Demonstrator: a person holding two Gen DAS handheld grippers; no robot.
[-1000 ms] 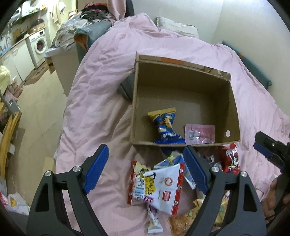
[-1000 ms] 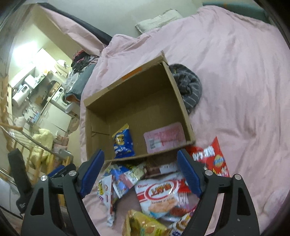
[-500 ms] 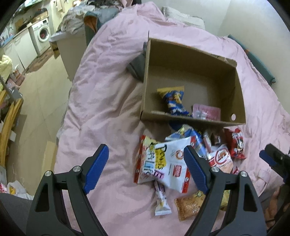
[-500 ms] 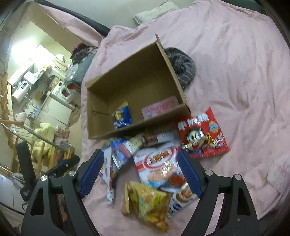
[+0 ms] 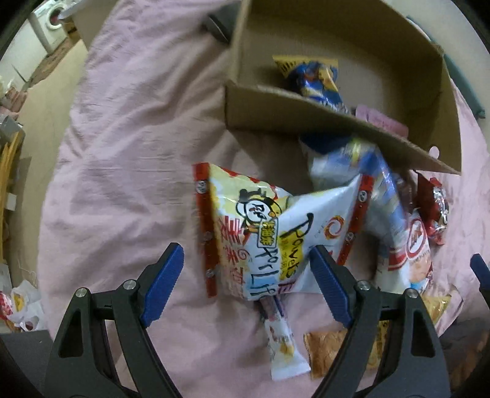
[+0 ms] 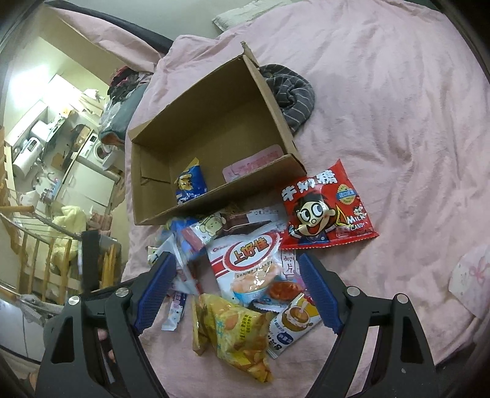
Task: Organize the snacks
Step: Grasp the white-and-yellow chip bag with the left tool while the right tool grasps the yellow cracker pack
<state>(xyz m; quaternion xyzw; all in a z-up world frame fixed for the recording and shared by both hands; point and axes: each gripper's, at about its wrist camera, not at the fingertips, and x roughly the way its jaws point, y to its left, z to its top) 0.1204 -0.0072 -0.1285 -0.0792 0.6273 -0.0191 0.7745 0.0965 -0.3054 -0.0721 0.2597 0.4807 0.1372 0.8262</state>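
Note:
A cardboard box (image 5: 275, 110) (image 6: 214, 202) lies open on a pink bed cover, holding a blue snack bag (image 5: 318, 82) (image 6: 190, 183) and a pink packet (image 6: 254, 162). A pile of snacks lies in front of it: a white and yellow bag with red edges (image 5: 269, 232), a shrimp flakes bag (image 6: 254, 269), a yellow chip bag (image 6: 235, 333) and a red milk candy bag (image 6: 324, 205). My left gripper (image 5: 245, 284) is open just above the white and yellow bag. My right gripper (image 6: 235, 290) is open above the shrimp flakes bag.
A striped grey cloth (image 6: 291, 91) lies behind the box. The bed edge drops to the floor on the left, with a washing machine (image 5: 52, 21) and clutter beyond. A thin stick packet (image 5: 281, 336) lies near my left gripper.
Both grippers have drawn back from the box and dropped toward the snack pile. The left one has closed in on the white and yellow bag. Both stay open.

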